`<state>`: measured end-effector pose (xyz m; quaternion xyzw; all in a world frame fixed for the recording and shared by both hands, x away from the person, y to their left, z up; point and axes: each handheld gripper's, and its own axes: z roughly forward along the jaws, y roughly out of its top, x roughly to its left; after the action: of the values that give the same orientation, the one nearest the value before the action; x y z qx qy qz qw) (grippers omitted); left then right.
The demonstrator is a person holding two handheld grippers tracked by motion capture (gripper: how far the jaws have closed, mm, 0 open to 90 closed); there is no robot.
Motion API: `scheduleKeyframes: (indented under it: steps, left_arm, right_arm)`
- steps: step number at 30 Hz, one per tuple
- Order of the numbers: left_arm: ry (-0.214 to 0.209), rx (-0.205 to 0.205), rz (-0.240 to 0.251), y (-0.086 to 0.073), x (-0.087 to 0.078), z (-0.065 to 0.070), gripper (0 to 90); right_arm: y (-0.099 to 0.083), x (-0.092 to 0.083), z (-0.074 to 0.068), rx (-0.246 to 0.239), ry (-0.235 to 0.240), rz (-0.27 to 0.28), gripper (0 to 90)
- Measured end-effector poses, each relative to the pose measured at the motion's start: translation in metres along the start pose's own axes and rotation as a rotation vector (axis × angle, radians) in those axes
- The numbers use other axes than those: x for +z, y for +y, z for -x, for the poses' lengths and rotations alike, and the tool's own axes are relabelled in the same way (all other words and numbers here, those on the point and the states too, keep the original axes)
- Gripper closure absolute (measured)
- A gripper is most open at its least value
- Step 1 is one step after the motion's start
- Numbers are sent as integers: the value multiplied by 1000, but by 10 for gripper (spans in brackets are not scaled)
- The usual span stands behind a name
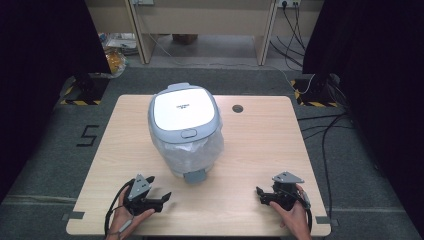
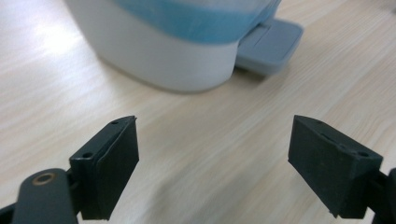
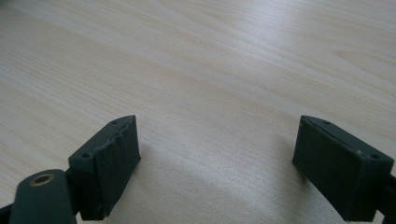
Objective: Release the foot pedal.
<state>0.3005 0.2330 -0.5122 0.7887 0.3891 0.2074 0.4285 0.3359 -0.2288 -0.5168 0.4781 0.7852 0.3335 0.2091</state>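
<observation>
Rice cooker (image 1: 185, 131) lid down at counter (image 1: 260, 145) centre, untouched; left gripper (image 1: 161, 199) at 7 o'clock, right gripper (image 1: 261, 195) at 5 o'clock, fingers released, empty; work not begun.

We see a white bin (image 1: 185, 131) with a flat white lid rimmed in grey, lid closed, standing upright near the middle of the table; a clear plastic liner wraps its body, and a grey foot pedal (image 1: 194, 176) juts from its base toward the near edge
</observation>
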Motion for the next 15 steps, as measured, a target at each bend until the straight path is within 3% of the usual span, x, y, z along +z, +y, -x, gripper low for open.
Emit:
scheduleKeyframes:
  steps: [8, 15]
  left_arm:
    - [4, -13, -50, -16, -8, 1, 157]
    - [26, 9, -97, -19, -9, 3, 161]
  right_arm:
    - [0, 0, 0, 1, 0, 1, 145]
    - [0, 0, 0, 0, 0, 1, 144]
